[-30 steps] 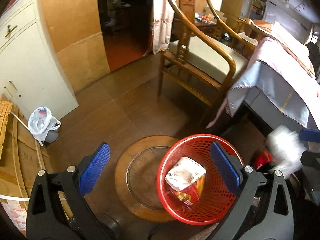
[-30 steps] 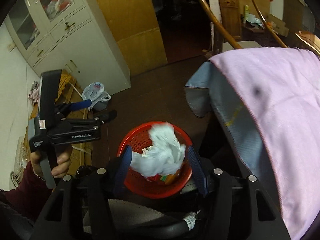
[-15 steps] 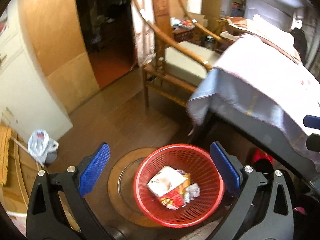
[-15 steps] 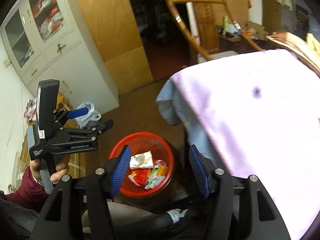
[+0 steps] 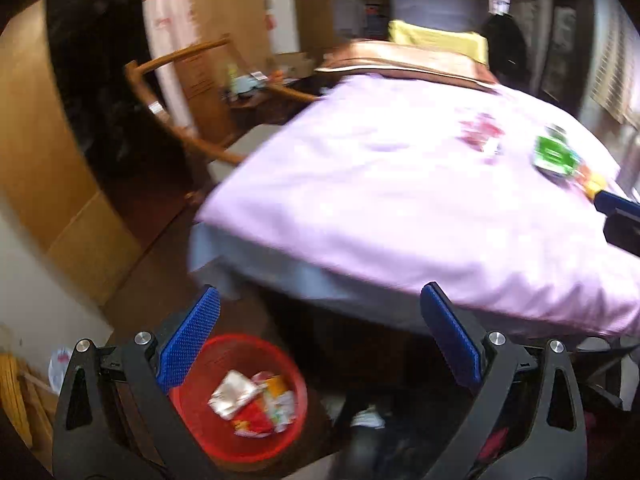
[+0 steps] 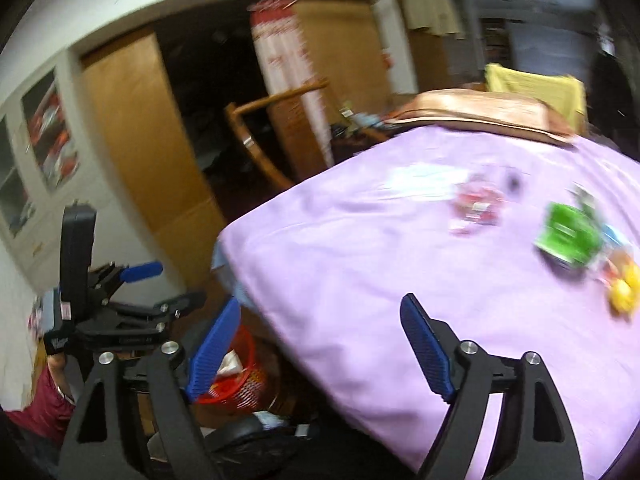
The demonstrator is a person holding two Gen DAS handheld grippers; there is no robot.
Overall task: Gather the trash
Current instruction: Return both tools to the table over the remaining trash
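Both grippers are empty. My right gripper (image 6: 320, 344) has its jaws opening, with nothing between the blue pads; through the gap I see only the lilac bedspread (image 6: 360, 264) and the rim of the red basket (image 6: 240, 384). My left gripper (image 5: 320, 344) stands wide apart, likewise holding nothing.

Location of the task's things: in the left wrist view the red basket (image 5: 188, 412) sits on the floor at about 7 o'clock, just below the bed's near corner, and already holds several crumpled wrappers (image 5: 252, 404). Uncollected trash lies on the bedspread (image 5: 400, 208). In the right wrist view a green packet (image 6: 568, 236) is at about 2 o'clock, a yellow item (image 6: 624, 292) just beside it toward 3 o'clock, and a pink-and-red wrapper (image 6: 476, 204) at about 1 o'clock. A pale sheet, possibly paper, lies near 12 o'clock; the blur prevents confirmation.

Step in hand, as I judge it: one deposit is complete and I am between basket and bed, bound for the next piece. Both views are smeared, so fine detail of the items cannot be read.

Next move requires: carry the right gripper across the bedspread to the green packet, which is nearest its side, lower the pads to either edge, and close without gathering the cloth beneath. The soft cover may give under pressure; a shallow, level approach looks advisable.
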